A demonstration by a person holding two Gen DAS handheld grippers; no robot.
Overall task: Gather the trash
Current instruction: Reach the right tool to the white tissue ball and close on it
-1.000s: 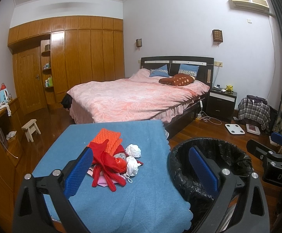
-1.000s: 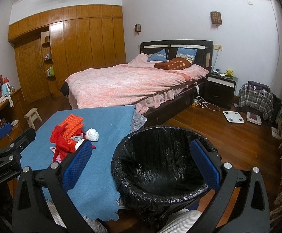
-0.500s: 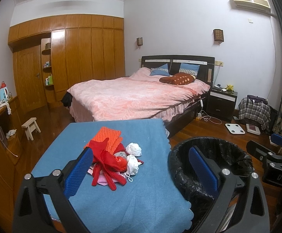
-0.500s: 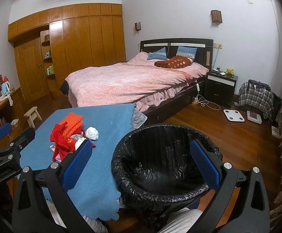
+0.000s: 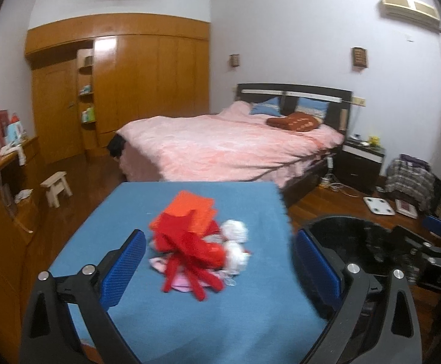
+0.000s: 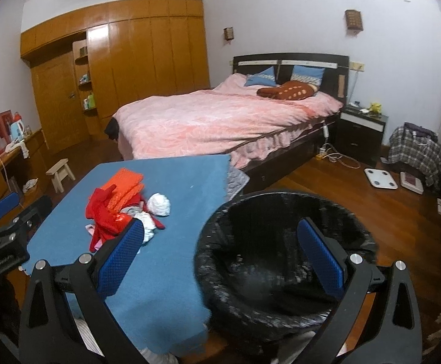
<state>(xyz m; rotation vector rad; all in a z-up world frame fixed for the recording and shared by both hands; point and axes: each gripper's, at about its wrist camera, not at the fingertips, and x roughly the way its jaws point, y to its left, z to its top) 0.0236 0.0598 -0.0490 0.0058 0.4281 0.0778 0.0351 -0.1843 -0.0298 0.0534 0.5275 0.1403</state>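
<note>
trash sits in one heap on the blue cloth-covered worktop [image 5: 190, 312]: crumpled red plastic wrapping with long trailing strips [image 5: 190, 248], a flat orange ribbed sheet [image 5: 190, 209] tucked behind it, two balled white tissues [image 5: 235, 238] at its right, and a scrap of pink paper [image 5: 179, 282] poking out underneath. from my left wrist camera, my left gripper [image 5: 220, 268] is spread wide and holds nothing, its blue-padded fingers [image 5: 123, 268] framing the heap, which lies just ahead and between them. i judge the wide spread suits a loose, bulky bundle that will crush rather than resist. the picture is a little blurred, so small scraps are hard to tell apart. the round bin lined with a black plastic bag [image 5: 341, 236] stands just off the worktop's right edge, close enough for a short carry.

from my right wrist camera, my right gripper [image 6: 220, 257] is also wide apart and empty, hanging over the black-lined bin [image 6: 281, 261] with the heap of red wrapping [image 6: 108, 215] off to its left on the worktop [image 6: 159, 273]. the bin looks empty inside, so i judge nothing is collected yet. my left gripper's body shows at the far left edge.
</note>
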